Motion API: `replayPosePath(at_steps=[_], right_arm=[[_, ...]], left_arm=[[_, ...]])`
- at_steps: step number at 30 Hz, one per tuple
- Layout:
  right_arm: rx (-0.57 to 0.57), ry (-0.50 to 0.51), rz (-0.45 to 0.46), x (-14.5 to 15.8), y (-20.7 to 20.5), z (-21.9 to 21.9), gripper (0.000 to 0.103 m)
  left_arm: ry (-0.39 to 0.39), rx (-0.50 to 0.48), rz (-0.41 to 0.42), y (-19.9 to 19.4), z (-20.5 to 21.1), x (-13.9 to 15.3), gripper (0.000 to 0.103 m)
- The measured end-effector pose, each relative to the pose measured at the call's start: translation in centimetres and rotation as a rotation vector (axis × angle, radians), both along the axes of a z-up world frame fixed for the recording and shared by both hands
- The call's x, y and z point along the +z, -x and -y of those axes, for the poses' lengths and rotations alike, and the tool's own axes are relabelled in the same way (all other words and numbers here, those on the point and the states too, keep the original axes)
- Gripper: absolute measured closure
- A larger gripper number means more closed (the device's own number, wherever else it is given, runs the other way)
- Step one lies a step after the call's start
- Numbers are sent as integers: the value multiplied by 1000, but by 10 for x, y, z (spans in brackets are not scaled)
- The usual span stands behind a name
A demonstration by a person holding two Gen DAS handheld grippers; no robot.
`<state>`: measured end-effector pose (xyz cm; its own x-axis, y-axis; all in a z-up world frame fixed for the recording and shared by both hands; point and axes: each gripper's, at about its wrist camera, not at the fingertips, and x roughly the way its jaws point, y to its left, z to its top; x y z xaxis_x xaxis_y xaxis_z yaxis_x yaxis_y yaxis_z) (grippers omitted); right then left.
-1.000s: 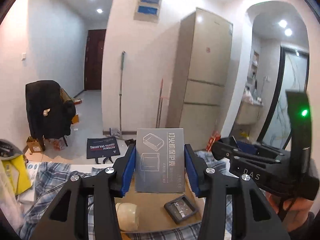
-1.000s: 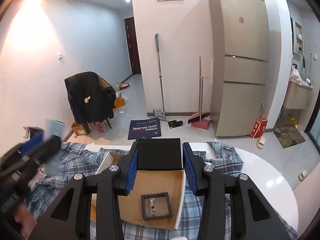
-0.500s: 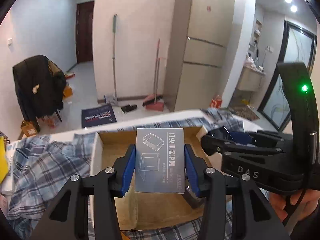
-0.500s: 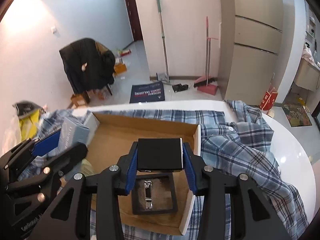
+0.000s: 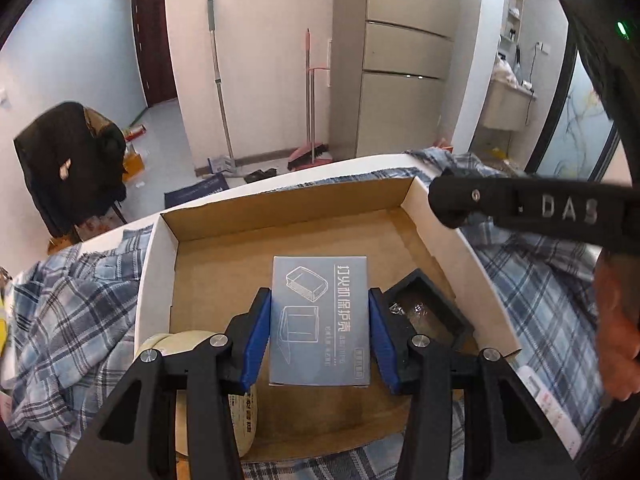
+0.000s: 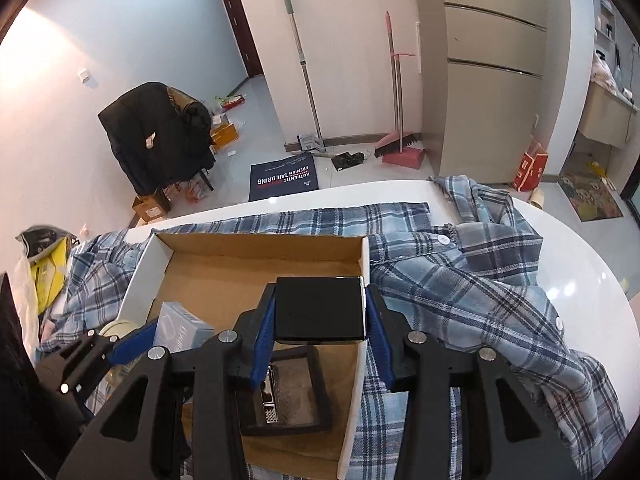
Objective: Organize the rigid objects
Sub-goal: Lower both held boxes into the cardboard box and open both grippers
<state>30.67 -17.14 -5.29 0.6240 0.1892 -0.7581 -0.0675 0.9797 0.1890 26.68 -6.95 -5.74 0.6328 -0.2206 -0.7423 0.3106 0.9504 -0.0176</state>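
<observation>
Both my grippers hold a box each over the open cardboard tray.

My left gripper point(image 5: 319, 332) is clamped on the grey printed box point(image 5: 319, 320), its blue pads pressed to both long sides, and I see it held upright above the brown floor of the cardboard tray point(image 5: 158, 264). My right gripper point(image 6: 320, 322) is closed narrow on the black box point(image 6: 320, 306), poised by the tray's right wall. In the tray, below the black box, lies an open black case point(image 6: 286, 396) with a metal piece inside; a roll of tape point(image 5: 188, 344) stands at the near left corner. The tray rests on a plaid shirt point(image 6: 460, 280) spread over the white table point(image 6: 580, 256).
</observation>
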Motion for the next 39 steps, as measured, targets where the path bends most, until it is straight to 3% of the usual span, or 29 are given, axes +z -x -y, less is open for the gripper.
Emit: replayPosePath(at_steps=[5, 10, 12, 14, 17, 19, 23, 25, 28, 35, 39], right_arm=[[-1, -22, -24, -5, -3, 2, 62], [-7, -23, -15, -4, -2, 3, 62], [-5, -29, -7, -3, -2, 3, 62], [-2, -40, 3, -2, -1, 3, 62], [-3, -54, 28, -2, 0, 4, 62], [-2, -66, 39, -3, -1, 4, 62], [31, -83, 28, -11, -3, -6, 62], [46, -63, 10, -19, -5, -15, 62], [64, -25, -18, -33, -6, -27, 62], [79, 33, -31, -45, -8, -37, 62], [90, 48, -34, -46, -8, -39, 44]], left_arm=[[-25, 4, 14, 2, 5, -2, 54], [1, 9, 23, 3, 0, 1, 54], [2, 16, 40, 3, -2, 3, 43], [2, 33, 93, 8, -6, 11, 27], [28, 57, 197, 19, -14, 28, 24], [73, 114, 295, 29, -27, 43, 15], [177, 218, 430, 40, -55, 63, 13], [204, 235, 429, 39, -66, 67, 13], [165, 231, 420, 37, -67, 68, 13], [160, 212, 413, 37, -62, 65, 13], [165, 206, 408, 37, -61, 65, 13]])
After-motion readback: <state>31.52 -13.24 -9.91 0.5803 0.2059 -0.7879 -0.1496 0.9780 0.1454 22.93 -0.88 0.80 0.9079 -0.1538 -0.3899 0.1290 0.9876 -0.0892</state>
